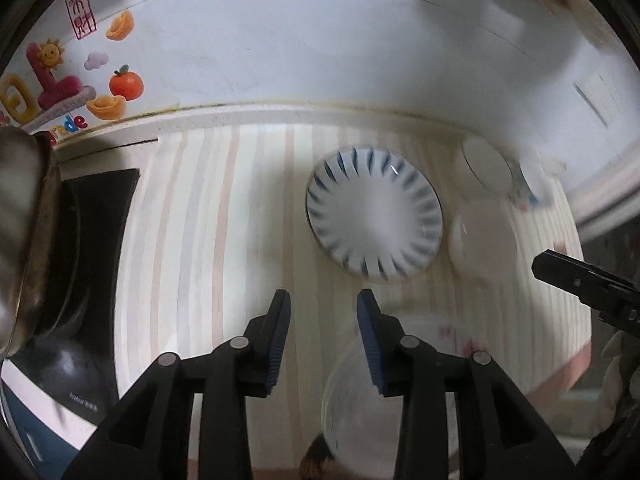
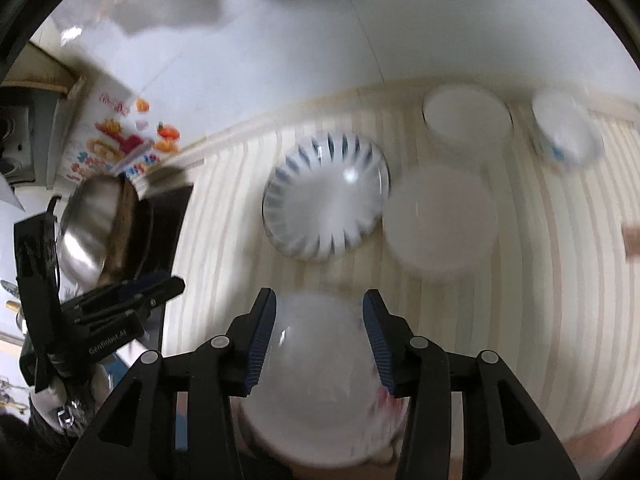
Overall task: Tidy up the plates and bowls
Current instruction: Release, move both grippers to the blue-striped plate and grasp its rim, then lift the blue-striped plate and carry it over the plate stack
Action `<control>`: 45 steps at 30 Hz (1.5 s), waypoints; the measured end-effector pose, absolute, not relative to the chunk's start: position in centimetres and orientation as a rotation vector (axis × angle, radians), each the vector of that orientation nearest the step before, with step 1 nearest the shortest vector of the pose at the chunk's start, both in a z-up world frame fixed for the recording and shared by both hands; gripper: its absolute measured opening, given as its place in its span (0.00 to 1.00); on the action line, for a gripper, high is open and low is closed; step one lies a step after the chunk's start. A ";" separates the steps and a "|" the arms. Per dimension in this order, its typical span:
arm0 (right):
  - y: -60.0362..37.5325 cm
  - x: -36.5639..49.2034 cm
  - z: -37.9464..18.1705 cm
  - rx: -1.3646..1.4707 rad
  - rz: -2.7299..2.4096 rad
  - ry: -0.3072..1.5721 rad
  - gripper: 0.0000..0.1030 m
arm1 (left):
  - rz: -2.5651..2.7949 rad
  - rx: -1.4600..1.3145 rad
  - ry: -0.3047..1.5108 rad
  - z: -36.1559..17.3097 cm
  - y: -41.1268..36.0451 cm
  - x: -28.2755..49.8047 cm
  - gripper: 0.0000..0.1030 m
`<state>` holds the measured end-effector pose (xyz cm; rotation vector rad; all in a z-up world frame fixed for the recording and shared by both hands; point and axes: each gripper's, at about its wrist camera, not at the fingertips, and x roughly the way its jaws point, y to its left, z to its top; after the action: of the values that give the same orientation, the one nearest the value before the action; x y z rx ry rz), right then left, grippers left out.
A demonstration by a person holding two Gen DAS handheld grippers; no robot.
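White crockery sits spread over a striped cloth (image 2: pixel 224 240) that covers the counter. Near the middle lies a plate with blue radial strokes (image 2: pixel 326 204), and just beside it on the right sits a plain white plate (image 2: pixel 440 224); behind that one stands a low stack of white plates (image 2: pixel 468 118), and further right a small bowl with blue marks (image 2: pixel 568 134), blurred. Nearest the cameras sits a white bowl (image 2: pixel 320 380) with faint red marks on its rim. The right gripper (image 2: pixel 320 328) hangs above this bowl with its blue pads parted, one on each side of the bowl in the picture, pressing on nothing. The left gripper (image 1: pixel 323 330) points down at bare cloth, its jaws a little apart and empty, with the white bowl showing under its right finger. At the left edge of the counter a steel pan (image 2: pixel 90 228) leans over a dark stove top (image 1: pixel 96 240), and bright stickers (image 1: pixel 80 80) dot the white wall behind.
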<state>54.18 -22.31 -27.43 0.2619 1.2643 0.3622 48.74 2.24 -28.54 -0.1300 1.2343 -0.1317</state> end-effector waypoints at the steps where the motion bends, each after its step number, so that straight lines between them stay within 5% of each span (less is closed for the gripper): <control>1: -22.0 56.0 -27.3 0.236 0.356 1.258 0.48 | -0.128 -0.148 1.245 -29.0 2.5 49.8 0.31; 12: -19.5 69.8 -35.6 0.128 0.295 1.436 0.47 | -0.133 -0.316 1.475 -39.5 3.6 59.5 0.31; 17: -19.0 72.4 -38.6 0.080 0.278 1.502 0.34 | -0.154 -0.274 1.510 -41.9 2.5 61.0 0.31; 21: -18.7 73.2 -40.6 0.040 0.276 1.551 0.23 | -0.198 -0.250 1.539 -42.7 1.4 61.0 0.20; 23: -18.6 73.3 -41.9 0.022 0.286 1.582 0.11 | -0.205 -0.243 1.529 -42.7 0.9 61.0 0.19; 35: -19.6 72.1 -41.8 0.053 0.313 1.543 0.11 | -0.179 -0.187 1.462 -39.2 0.2 60.4 0.19; 45: -21.6 69.2 -35.7 0.097 0.356 1.455 0.11 | -0.197 -0.184 1.379 -32.8 0.4 57.6 0.19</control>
<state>69.17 -21.61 -35.66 0.0973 1.4547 0.3562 57.65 0.35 -32.82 -0.1840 1.3786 -0.1971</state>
